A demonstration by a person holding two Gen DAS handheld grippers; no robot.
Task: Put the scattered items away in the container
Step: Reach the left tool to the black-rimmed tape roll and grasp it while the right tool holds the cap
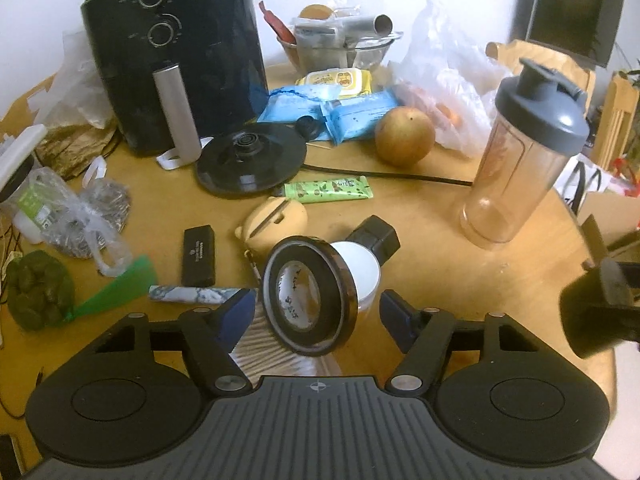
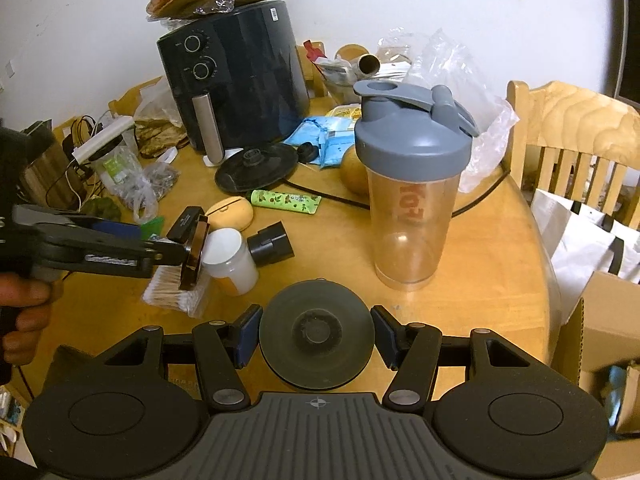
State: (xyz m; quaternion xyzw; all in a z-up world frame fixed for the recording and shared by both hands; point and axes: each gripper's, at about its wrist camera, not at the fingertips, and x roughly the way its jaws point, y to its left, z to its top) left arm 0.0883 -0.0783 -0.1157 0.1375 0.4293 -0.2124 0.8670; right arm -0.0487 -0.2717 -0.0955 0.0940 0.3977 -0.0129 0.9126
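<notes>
Between the left gripper [image 1: 318, 314] jaws, half-open, stands a tape roll [image 1: 310, 294], untouched; right gripper [image 2: 316, 334] jaws clamp a dark disc [image 2: 318, 346].

No legible text on anything

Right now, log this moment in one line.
left gripper: open, tape roll between jaws, ungripped | right gripper: shut on grey disc | table: shaker bottle upright

Left hand-held gripper [image 1: 318, 314] angled down, jaws apart. Right hand-held gripper [image 2: 316, 338] angled down, jaws clamped.
</notes>
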